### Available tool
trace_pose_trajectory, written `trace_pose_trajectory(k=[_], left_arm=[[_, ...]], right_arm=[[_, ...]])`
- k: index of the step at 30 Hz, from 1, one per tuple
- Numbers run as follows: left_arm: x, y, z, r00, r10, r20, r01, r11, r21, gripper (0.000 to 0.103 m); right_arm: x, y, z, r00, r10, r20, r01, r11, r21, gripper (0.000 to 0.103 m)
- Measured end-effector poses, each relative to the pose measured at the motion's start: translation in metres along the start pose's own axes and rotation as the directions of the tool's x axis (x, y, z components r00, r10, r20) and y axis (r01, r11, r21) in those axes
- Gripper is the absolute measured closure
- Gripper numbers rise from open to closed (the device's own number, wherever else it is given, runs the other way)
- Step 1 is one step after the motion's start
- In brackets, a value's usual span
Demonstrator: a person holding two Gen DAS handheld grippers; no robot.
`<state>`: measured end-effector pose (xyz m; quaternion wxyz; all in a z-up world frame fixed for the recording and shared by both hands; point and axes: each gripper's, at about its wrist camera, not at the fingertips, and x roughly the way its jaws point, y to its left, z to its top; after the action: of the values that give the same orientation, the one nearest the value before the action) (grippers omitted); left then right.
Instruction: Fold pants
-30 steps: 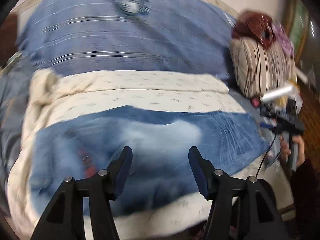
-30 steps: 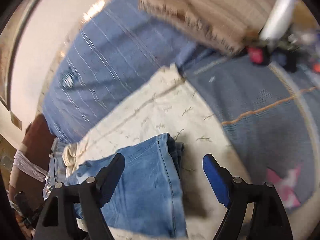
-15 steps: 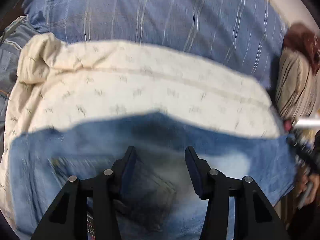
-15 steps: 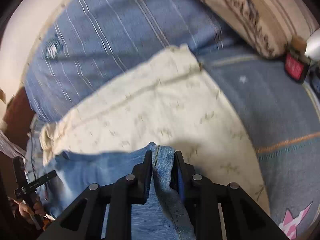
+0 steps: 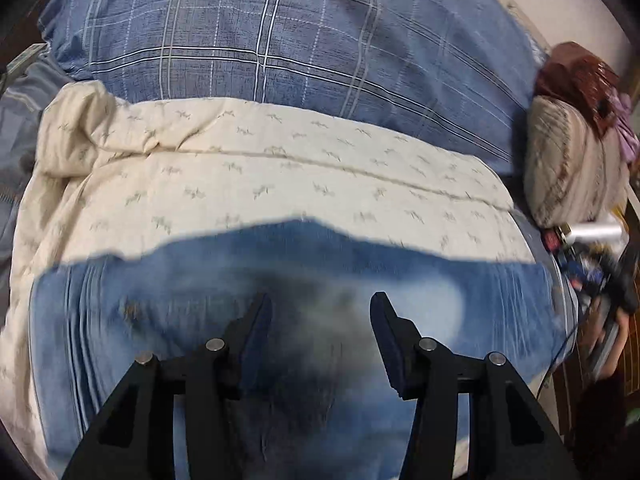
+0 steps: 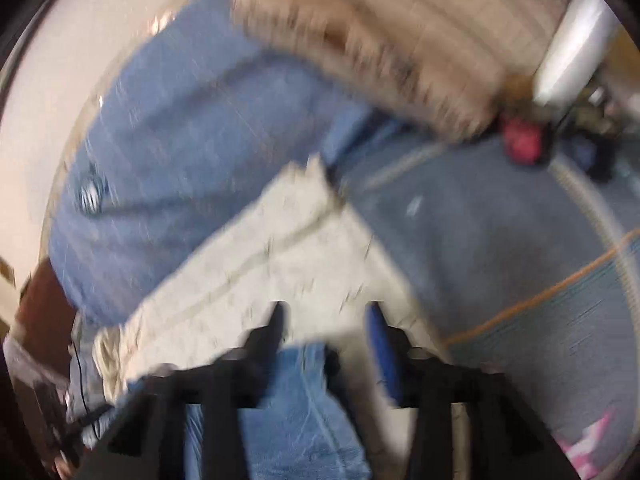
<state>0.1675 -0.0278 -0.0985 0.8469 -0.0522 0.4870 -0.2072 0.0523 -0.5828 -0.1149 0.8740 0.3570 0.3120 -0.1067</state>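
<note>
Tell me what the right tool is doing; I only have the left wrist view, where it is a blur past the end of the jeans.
Observer: In its own view the right tool has its jaws apart; they have just been opening, and the end of the jeans lies between them, not pinched.
Reviewer: What is to the right of that end?
Observer: Past the blanket, a grey sheet with an orange line across it.
Reviewer: Anything lying on that sheet?
Observer: A pink shape near the lower right edge; too blurred to name.
</note>
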Motion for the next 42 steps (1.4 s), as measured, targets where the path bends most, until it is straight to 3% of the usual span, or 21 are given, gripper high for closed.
trace_pose_trajectory(k=[2, 3, 6, 9, 12, 14, 20, 23, 25, 26, 28, 29, 35, 38, 40, 42], left_arm=[[-0.01, -0.001, -0.023, 1.0, -0.001, 0.015, 0.001, 1.0, -0.003, 0.051], [-0.016, -0.002, -0.034, 1.0, 0.003, 0.03, -0.002, 1.0, -0.012, 0.051], [-0.025, -0.005, -0.057, 0.998, 0.005, 0.062, -0.003, 1.0, -0.027, 0.051], [-0.029, -0.01, -0.072, 0.996, 0.058, 0.069, -0.056, 0.998, -0.02, 0.05], [-0.027, -0.01, -0.078, 0.991, 0.104, 0.079, -0.104, 0.995, -0.002, 0.049], [-0.025, -0.007, -0.083, 0.987, 0.14, 0.073, -0.142, 0.99, 0.021, 0.049], [-0.027, 0.003, -0.088, 0.992, 0.099, 0.078, -0.101, 0.995, 0.023, 0.049], [-0.027, 0.006, -0.089, 0.993, 0.08, 0.082, -0.082, 0.996, 0.023, 0.049], [-0.027, 0.007, -0.091, 0.994, 0.068, 0.08, -0.07, 0.997, 0.02, 0.049], [-0.027, 0.007, -0.092, 0.995, 0.065, 0.079, -0.067, 0.998, 0.023, 0.049], [-0.027, 0.007, -0.095, 0.995, 0.064, 0.078, -0.067, 0.997, 0.035, 0.049], [-0.027, 0.006, -0.097, 0.995, 0.066, 0.077, -0.069, 0.997, 0.043, 0.049], [-0.03, 0.003, -0.107, 0.995, 0.068, 0.073, -0.072, 0.996, 0.057, 0.049], [-0.028, -0.001, -0.116, 0.993, 0.087, 0.079, -0.094, 0.991, 0.093, 0.049], [-0.027, -0.004, -0.117, 0.992, 0.102, 0.075, -0.11, 0.988, 0.113, 0.049], [-0.03, -0.003, -0.115, 0.994, 0.09, 0.059, -0.095, 0.99, 0.102, 0.049]], right_arm=[[-0.014, 0.016, 0.008, 0.997, 0.065, 0.048, -0.064, 0.998, -0.027, 0.034], [-0.012, 0.035, 0.007, 0.994, 0.107, 0.016, -0.105, 0.991, -0.081, 0.034], [0.009, 0.102, -0.016, 0.976, 0.174, -0.128, -0.202, 0.948, -0.247, 0.034], [0.05, 0.188, -0.066, 0.924, 0.21, -0.32, -0.334, 0.852, -0.405, 0.034], [0.091, 0.258, -0.115, 0.876, 0.189, -0.443, -0.416, 0.761, -0.498, 0.034], [0.111, 0.287, -0.136, 0.866, 0.171, -0.471, -0.437, 0.718, -0.542, 0.034], [0.161, 0.333, -0.168, 0.808, 0.152, -0.569, -0.505, 0.675, -0.537, 0.035], [0.177, 0.349, -0.183, 0.794, 0.129, -0.595, -0.524, 0.641, -0.56, 0.037], [0.183, 0.357, -0.199, 0.784, 0.098, -0.614, -0.531, 0.618, -0.58, 0.048], [0.188, 0.361, -0.205, 0.777, 0.068, -0.625, -0.533, 0.6, -0.597, 0.062], [0.194, 0.364, -0.213, 0.79, 0.018, -0.613, -0.509, 0.578, -0.638, 0.083], [0.199, 0.363, -0.214, 0.799, -0.011, -0.601, -0.488, 0.572, -0.66, 0.096], [0.209, 0.372, -0.207, 0.828, -0.045, -0.559, -0.431, 0.587, -0.685, 0.1], [0.225, 0.366, -0.217, 0.83, -0.091, -0.551, -0.398, 0.596, -0.698, 0.101], [0.229, 0.363, -0.216, 0.831, -0.066, -0.552, -0.395, 0.628, -0.67, 0.101], [0.232, 0.359, -0.206, 0.827, -0.047, -0.56, -0.373, 0.699, -0.61, 0.101]])
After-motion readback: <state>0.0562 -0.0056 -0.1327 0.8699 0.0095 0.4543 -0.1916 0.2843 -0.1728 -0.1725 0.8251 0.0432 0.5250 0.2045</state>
